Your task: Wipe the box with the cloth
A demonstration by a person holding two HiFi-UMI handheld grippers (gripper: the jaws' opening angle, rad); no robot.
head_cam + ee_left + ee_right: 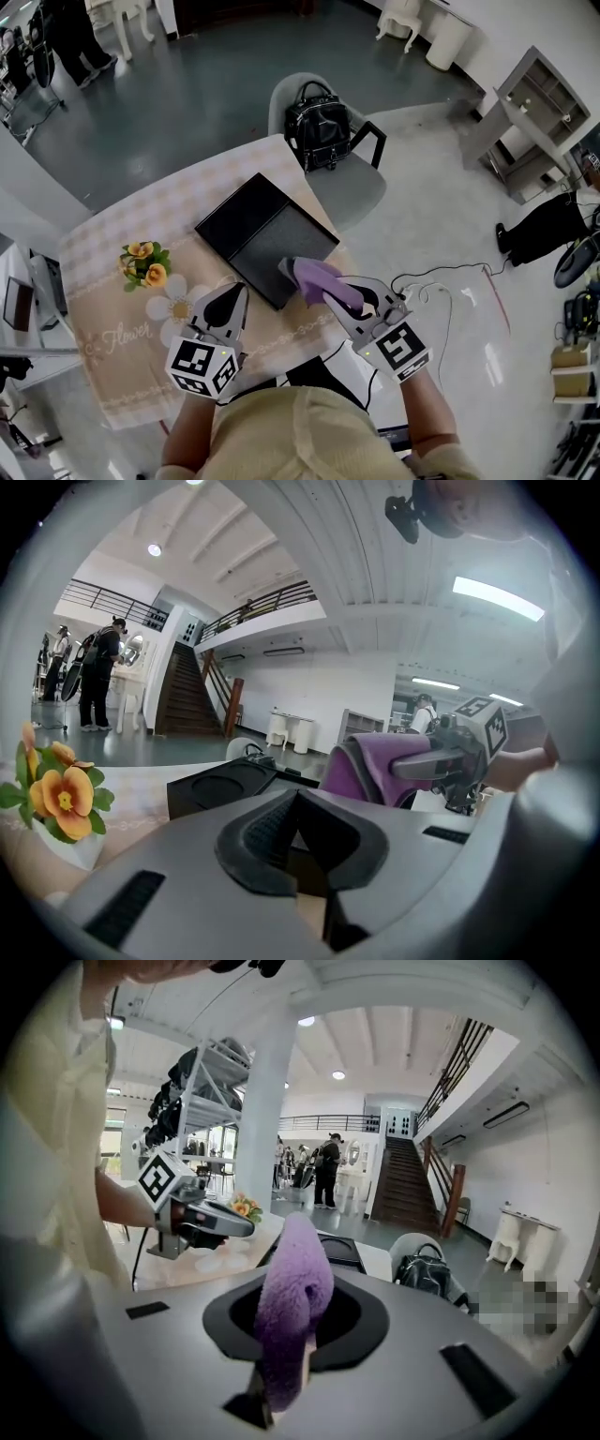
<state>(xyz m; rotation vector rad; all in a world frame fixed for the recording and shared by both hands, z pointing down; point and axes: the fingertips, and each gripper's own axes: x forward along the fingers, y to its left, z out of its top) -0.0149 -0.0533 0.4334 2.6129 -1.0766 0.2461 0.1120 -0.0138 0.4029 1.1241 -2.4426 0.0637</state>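
Two grippers are hovering over the table point(112, 347), close to the person. The left gripper point(230, 298) is holding its jaws together on nothing, just beside the near corner of the black box point(253, 230). The right gripper point(292, 270) is clamping the purple cloth point(319, 277), which is bulging out past its jaws over the box's near right edge. Whether the cloth is touching the box cannot be told. Further left, yellow flowers point(145, 263) are standing apart from the box. Beyond the table, a black handbag point(317, 127) is resting on a grey chair point(361, 187).
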